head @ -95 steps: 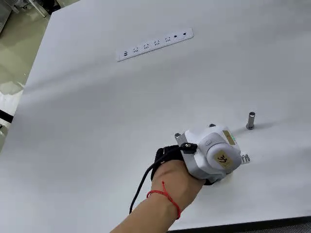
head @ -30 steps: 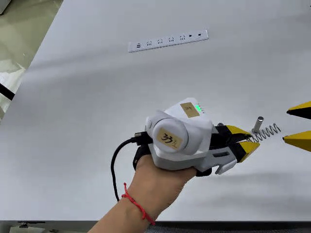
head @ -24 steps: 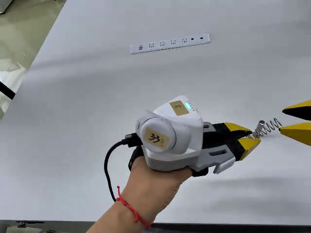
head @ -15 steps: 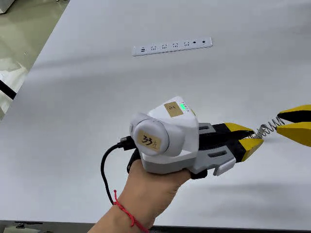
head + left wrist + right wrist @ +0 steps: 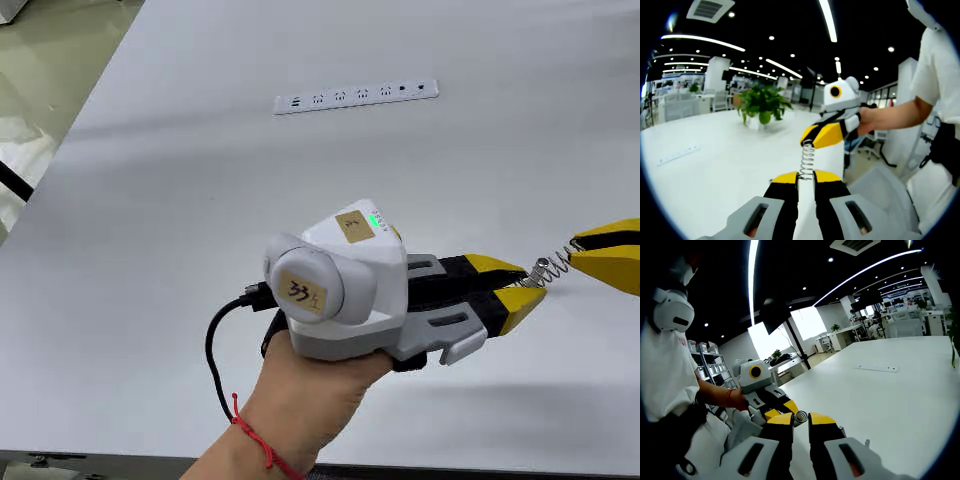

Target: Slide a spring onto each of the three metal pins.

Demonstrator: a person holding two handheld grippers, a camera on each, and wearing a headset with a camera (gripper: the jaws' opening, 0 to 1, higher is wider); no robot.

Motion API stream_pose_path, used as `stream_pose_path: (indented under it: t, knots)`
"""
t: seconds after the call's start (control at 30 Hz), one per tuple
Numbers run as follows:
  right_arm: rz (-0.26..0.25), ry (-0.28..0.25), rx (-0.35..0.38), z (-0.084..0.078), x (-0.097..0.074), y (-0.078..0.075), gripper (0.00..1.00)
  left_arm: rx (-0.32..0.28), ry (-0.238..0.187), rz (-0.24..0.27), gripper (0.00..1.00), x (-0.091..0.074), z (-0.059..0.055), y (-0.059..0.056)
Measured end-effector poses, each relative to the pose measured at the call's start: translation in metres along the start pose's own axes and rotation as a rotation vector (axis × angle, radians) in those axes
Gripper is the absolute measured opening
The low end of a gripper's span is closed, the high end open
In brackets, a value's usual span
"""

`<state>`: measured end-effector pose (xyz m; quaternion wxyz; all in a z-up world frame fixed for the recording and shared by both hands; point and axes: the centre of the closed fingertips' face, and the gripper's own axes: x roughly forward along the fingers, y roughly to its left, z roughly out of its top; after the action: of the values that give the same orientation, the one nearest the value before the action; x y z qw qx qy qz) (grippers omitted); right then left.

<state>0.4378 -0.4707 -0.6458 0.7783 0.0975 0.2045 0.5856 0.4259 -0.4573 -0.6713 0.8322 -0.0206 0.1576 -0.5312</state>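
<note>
Mid-right, above the tabletop [image 5: 200, 200]: metal pin [image 5: 540, 268] clamped in left claw [image 5: 530, 284], spring [image 5: 557, 260] pinched by right claw [image 5: 579, 249] for coaxial threading.

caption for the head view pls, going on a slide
Left hand-held gripper holds a metal pin as the right hand-held gripper holds a spring at its tip.

Count them off: two grippers, the left gripper [image 5: 532, 283] and the right gripper [image 5: 576, 248]. One spring [image 5: 557, 261] is strung between them, with one pin [image 5: 540, 268] at its end. There's one power strip [image 5: 356, 96] on the one table [image 5: 200, 250]. And one potted plant [image 5: 762, 104] too.
</note>
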Motion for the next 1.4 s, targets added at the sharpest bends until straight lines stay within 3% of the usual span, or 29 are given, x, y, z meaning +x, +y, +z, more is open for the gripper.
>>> stream_pose_path:
  t: [0.33,0.63,1.4]
  knots:
    - [0.015,0.042,-0.055,0.002,0.003,0.008,0.13,0.013,0.015,-0.018,0.11,0.001,-0.004,-0.005]
    - [0.035,0.122,-0.167,-0.002,0.008,0.018,0.12,0.032,0.030,-0.035,0.11,0.003,-0.008,-0.011]
    - [0.077,0.284,-0.360,-0.006,0.017,0.036,0.12,0.072,0.046,-0.056,0.10,0.002,-0.012,-0.019]
